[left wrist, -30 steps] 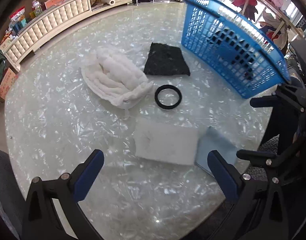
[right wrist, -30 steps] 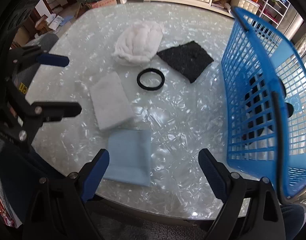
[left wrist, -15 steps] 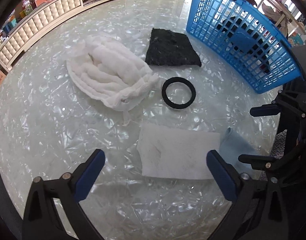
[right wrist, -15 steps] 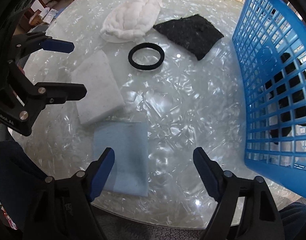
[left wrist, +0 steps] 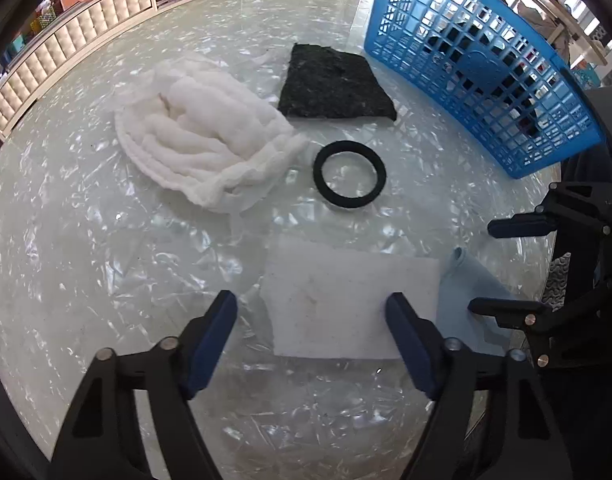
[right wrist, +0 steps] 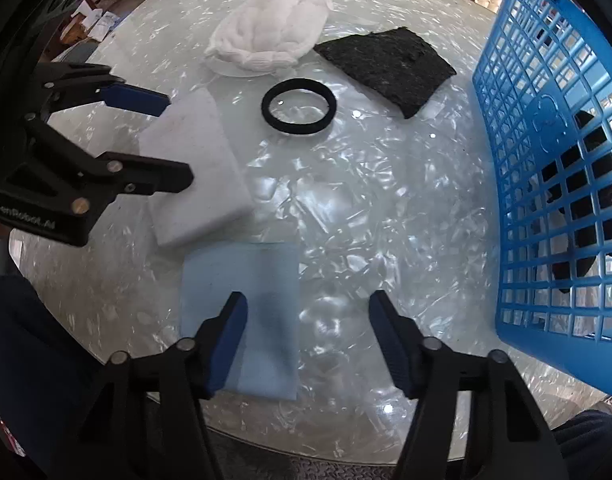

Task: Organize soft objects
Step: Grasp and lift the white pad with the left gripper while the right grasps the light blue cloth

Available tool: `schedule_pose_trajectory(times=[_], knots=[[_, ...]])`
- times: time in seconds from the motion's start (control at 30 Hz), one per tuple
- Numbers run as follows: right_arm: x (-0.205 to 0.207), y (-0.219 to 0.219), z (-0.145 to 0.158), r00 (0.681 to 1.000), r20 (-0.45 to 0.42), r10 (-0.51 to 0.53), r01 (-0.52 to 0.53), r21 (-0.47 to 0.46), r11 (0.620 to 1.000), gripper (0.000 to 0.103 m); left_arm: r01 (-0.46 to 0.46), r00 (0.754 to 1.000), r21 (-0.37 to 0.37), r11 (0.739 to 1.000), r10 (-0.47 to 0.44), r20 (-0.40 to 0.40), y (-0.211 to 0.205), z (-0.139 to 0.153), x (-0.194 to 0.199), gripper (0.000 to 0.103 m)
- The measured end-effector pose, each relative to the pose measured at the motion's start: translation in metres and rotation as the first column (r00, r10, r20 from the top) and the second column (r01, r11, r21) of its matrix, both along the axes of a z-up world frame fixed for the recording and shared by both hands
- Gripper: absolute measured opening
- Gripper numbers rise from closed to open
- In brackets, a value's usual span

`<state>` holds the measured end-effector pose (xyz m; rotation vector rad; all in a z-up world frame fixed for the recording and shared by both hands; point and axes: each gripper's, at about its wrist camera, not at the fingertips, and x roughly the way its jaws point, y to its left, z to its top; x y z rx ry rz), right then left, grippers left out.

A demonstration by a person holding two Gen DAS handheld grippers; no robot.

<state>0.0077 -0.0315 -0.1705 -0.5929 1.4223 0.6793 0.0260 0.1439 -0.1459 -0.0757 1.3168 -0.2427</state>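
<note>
On the glass table lie a white foam pad [left wrist: 346,304] [right wrist: 198,168], a light blue cloth [left wrist: 472,292] [right wrist: 242,304], a black ring [left wrist: 349,179] [right wrist: 299,107], a black felt square [left wrist: 334,84] [right wrist: 390,66] and a crumpled white cloth [left wrist: 202,148] [right wrist: 270,36]. My left gripper [left wrist: 312,338] [right wrist: 162,140] is open, its fingers low over the near edge of the white pad. My right gripper [right wrist: 308,336] [left wrist: 502,268] is open, its left finger over the blue cloth.
A blue plastic basket [left wrist: 486,52] [right wrist: 546,160] stands at the table's right side with dark and white items inside. The table's rounded front edge [right wrist: 306,452] is just below my right gripper. A padded white bench [left wrist: 66,52] runs behind the table.
Both grippers have moved forward and down toward the table. The left one now straddles the white pad and the right one hangs over the blue cloth. Both jaws have narrowed somewhat.
</note>
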Motion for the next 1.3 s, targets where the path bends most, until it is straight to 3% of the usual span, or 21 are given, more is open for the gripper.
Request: schedule_pose_trajectory(times=[0.03,0.07,0.27,0.47,0.73,0.97,1.3], knots=[[-0.002,0.001,0.001,1.000,0.002,0.010,-0.010,0.002,1.000,0.044,0.003,1.000,-0.006,1.000,-0.003,-0.001,-0.004,0.002,0.000,0.060],[-0.005,0.002,0.001,1.000,0.000,0.018,-0.018,0.008,1.000,0.032,0.008,1.000,-0.025,1.000,-0.008,-0.003,-0.007,0.004,-0.002,0.052],[-0.020,0.008,0.006,0.999,-0.029,0.037,-0.036,0.058,0.998,0.005,-0.016,1.000,-0.040,0.999,0.016,-0.010,-0.013,0.009,-0.007,0.041],[-0.025,0.008,0.005,0.996,-0.083,0.026,-0.021,0.071,0.997,0.004,-0.084,0.996,-0.050,0.995,0.083,-0.014,-0.009,0.020,-0.015,0.021],[-0.024,-0.002,0.020,0.998,-0.060,0.010,-0.005,0.081,0.997,0.004,-0.089,0.996,-0.069,0.994,0.089,-0.012,-0.006,0.025,-0.023,0.016],[-0.027,-0.009,0.053,1.000,-0.008,0.003,-0.002,0.102,0.995,0.004,-0.104,0.994,-0.123,0.987,0.108,0.026,-0.011,0.055,-0.031,0.010],[-0.018,-0.034,0.100,0.998,0.061,-0.001,-0.009,0.162,0.987,0.004,-0.112,0.988,-0.105,0.988,0.122,0.091,-0.027,0.105,-0.047,0.009]])
